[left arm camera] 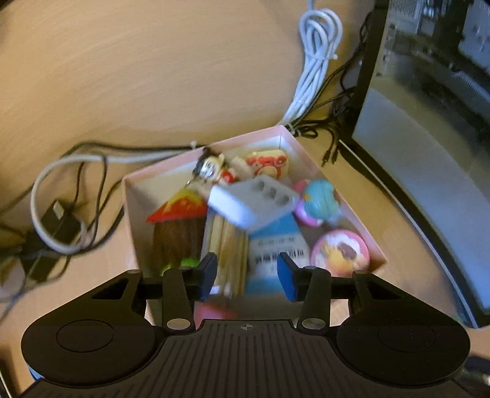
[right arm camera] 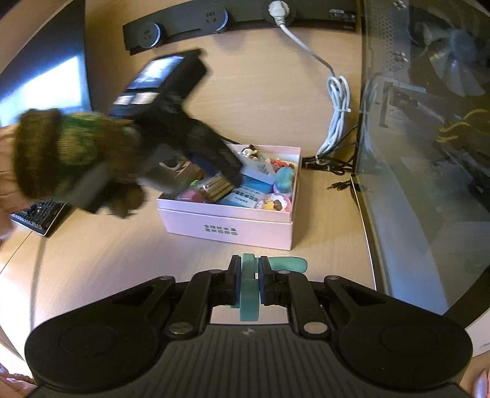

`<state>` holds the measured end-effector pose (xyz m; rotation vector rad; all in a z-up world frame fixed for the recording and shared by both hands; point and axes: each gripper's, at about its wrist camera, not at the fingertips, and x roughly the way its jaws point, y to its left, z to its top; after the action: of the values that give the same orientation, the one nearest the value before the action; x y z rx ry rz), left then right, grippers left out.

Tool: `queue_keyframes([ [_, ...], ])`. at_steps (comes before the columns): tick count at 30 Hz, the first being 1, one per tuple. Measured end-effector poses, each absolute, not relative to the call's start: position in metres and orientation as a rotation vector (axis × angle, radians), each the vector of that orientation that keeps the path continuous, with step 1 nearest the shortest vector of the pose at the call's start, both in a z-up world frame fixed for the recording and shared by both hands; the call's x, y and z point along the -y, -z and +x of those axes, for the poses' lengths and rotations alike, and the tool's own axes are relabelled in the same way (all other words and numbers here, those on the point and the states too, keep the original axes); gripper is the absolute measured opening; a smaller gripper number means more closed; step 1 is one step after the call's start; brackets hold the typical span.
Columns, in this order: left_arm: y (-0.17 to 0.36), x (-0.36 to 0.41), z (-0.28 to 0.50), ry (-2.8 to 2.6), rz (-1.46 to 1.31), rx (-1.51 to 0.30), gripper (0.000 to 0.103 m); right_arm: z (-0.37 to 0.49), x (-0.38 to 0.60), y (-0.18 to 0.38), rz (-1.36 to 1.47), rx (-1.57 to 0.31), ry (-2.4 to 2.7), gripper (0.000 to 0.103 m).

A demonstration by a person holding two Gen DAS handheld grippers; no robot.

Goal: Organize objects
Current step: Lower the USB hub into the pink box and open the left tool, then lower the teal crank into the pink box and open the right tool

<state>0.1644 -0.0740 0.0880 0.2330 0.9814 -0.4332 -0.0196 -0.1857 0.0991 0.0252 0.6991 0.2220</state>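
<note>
Left hand-held gripper: matte black body, ribbed top plate with a small crosshair mark, two round side discs, silver pivot screws.
Left fingers: black linkage arms ending in blue pads.
Right hand-held gripper: same black build, ribbed plate, round discs, silver screws at the pivots.
Right fingers: black, faced with dark blue pads.
Sleeve: fuzzy brown cuff with a green knit band, blurred.

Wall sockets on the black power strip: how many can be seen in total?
3: on the black power strip, one round socket at its left end, one in the middle, one to the right holding a white plug. More may be hidden.
</note>
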Motion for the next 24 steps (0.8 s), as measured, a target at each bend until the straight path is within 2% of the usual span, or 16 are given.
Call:
queue_keyframes([
  [8, -0.113, -0.017, 0.093, 0.408, -0.056, -0.909, 0.047, 0.001, 0.186, -0.113, 0.059, -0.67, -0.238, 0.011],
  [16, -0.094, -0.083, 0.039, 0.306, -0.238, -0.932, 0.046, 0.067, 0.16, -0.155, 0.064, -0.527, -0.26, 0.012],
  [18, -0.088, -0.094, 0.033, 0.28, -0.247, -0.943, 0.046, 0.084, 0.154, -0.156, 0.074, -0.514, -0.253, 0.021],
  [21, -0.08, -0.105, 0.03, 0.258, -0.25, -0.958, 0.046, 0.091, 0.153, -0.152, 0.09, -0.518, -0.203, 0.024],
  [23, -0.073, -0.107, 0.032, 0.254, -0.262, -0.978, 0.046, 0.086, 0.161, -0.145, 0.125, -0.541, -0.184, 0.037],
  [24, -0.071, -0.107, 0.032, 0.254, -0.266, -0.984, 0.046, 0.082, 0.164, -0.137, 0.122, -0.556, -0.162, 0.04],
])
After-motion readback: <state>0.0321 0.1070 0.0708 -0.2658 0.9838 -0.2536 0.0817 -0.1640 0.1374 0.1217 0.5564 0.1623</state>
